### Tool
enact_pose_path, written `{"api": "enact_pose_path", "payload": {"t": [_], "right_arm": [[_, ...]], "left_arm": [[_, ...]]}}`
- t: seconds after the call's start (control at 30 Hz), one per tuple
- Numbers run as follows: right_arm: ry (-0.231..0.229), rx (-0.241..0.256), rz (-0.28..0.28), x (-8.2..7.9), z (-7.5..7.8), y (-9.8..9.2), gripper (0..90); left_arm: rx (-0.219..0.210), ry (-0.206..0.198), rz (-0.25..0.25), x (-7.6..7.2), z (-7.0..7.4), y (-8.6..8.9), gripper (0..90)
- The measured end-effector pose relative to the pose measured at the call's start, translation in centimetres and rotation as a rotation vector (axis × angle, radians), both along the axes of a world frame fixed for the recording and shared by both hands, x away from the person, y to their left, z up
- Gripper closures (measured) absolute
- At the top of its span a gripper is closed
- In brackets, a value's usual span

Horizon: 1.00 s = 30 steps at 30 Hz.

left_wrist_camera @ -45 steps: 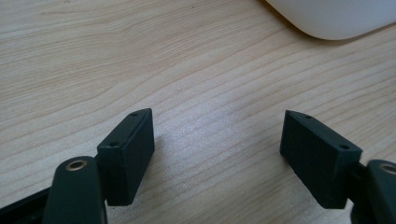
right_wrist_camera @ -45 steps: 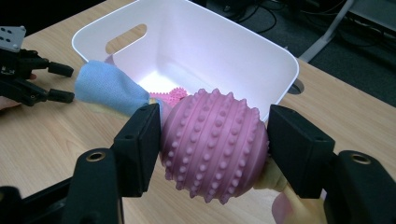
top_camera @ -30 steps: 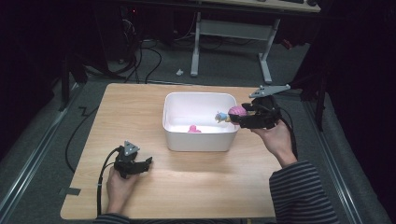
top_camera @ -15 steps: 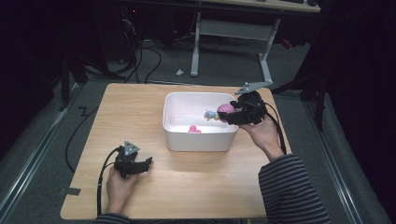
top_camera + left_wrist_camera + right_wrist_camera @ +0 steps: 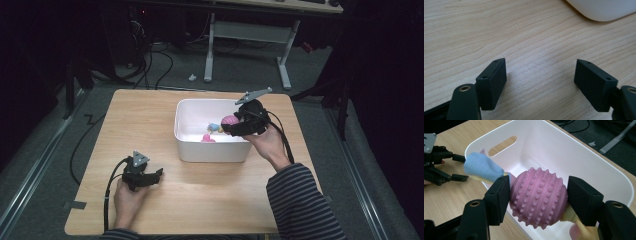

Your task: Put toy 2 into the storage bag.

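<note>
Over the white bin (image 5: 212, 150), at about 3 o'clock of its opening in the high view, the right claw (image 5: 537, 200) is clamped on a pink ball (image 5: 538, 197), one black jaw against each side. This ball is rubbery, rounded, ribbed and studded with small nubs. A light blue cloth piece (image 5: 482, 168) with a cream edge juts from it toward 10 o'clock in the right gripper view; what joins them is hidden by the jaw. Another pink item (image 5: 207, 138) lies on the bin floor, too small to identify. That bin is smooth plastic with rounded corners and a slot handle (image 5: 502, 145). On the pale wood-grain desk (image 5: 150, 115), at 7 o'clock of the bin and well apart, the left claw (image 5: 541, 80) rests with jaws wide apart, nothing between them.
</note>
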State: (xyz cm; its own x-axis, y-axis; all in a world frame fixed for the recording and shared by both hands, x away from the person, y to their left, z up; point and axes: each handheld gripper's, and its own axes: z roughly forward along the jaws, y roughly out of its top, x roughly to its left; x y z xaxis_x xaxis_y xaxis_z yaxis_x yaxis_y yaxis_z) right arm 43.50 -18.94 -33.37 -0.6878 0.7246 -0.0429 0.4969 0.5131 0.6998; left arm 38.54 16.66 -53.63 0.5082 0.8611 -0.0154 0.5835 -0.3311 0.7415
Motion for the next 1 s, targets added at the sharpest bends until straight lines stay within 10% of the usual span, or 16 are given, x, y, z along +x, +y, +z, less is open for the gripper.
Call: {"api": "enact_pose_path", "payload": {"t": [1.0], "right_arm": [[0.097, -0.037, 0.043, 1.1, -2.6, 3.0, 35.4]], "left_arm": [[0.003, -0.001, 0.0, 0.0, 0.0, 0.0, 26.1]]}}
